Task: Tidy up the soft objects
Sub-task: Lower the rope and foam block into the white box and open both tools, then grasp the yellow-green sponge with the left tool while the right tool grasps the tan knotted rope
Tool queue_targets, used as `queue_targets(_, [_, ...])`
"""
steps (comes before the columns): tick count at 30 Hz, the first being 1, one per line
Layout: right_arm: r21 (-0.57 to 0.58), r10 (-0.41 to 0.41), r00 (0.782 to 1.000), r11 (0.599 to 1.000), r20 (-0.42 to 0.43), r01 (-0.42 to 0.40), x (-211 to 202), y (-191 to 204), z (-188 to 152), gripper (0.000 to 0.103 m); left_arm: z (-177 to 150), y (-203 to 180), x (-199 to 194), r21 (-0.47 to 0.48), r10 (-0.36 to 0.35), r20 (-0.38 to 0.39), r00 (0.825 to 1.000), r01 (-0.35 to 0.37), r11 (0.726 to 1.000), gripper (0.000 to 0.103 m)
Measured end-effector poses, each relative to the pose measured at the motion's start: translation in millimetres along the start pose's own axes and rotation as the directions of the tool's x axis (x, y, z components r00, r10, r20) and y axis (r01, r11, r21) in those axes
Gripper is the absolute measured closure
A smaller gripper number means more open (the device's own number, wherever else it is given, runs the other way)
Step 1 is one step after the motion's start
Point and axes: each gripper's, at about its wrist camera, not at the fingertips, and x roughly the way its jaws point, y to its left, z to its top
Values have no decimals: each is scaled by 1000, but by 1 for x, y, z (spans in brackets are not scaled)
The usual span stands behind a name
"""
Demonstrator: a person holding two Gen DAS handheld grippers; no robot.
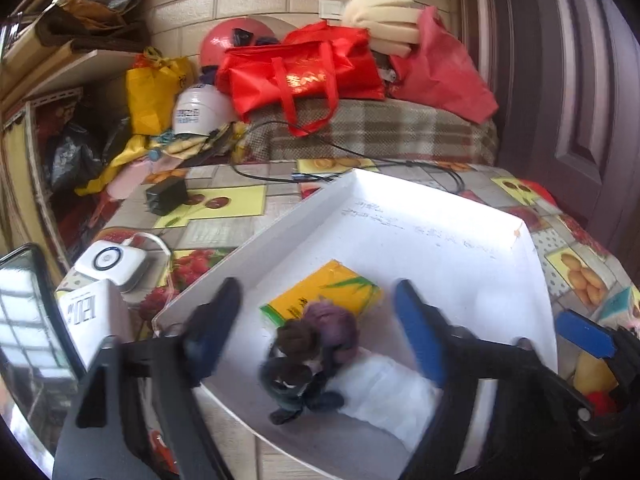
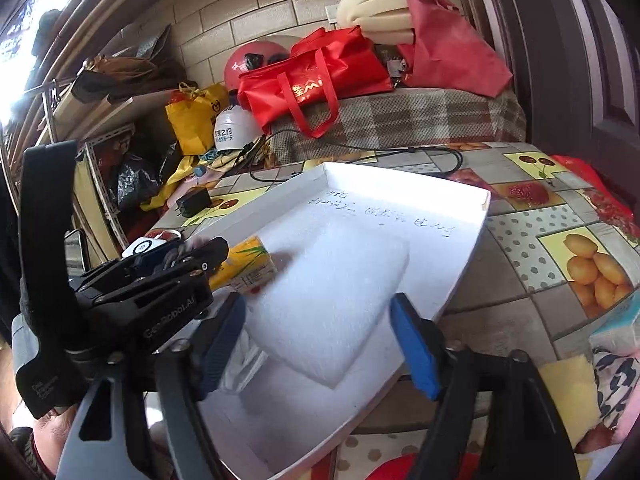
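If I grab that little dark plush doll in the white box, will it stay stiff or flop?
The plush doll looks fuzzy and lumpy, so it would probably squash and flop. Likely light. It lies across the yellow packet and white pad, so it may drag.

Fruit-print table [image 2: 520, 240], white box [image 2: 460, 280], charger [image 1: 166, 196], cable [image 1: 360, 160]

**Readable marks around you**

On your left claw [image 2: 196, 256] body you can read "GenRoboAI" only in part. The red bag [image 2: 316, 76] carries gold lettering, the white box [image 2: 460, 268] faint handwriting, the white helmet [image 2: 232, 128] a label; all are illegible.
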Motion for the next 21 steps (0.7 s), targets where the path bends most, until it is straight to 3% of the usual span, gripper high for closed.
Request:
queue_targets(3, [26, -26, 999, 999, 19, 25, -4, -3, 0, 0, 0, 0, -5, -3, -21, 24, 1000, 21, 1000, 15])
queue_targets(12, [32, -23, 998, 999, 56, 21, -22, -6, -6, 0, -6, -9, -30, 33, 2, 140, 990, -7, 999, 15])
queue_targets(21, [-146, 21, 991, 989, 129, -1, -69, 15, -28, 0, -17, -16, -55, 23, -92, 169, 981, 89, 996, 15])
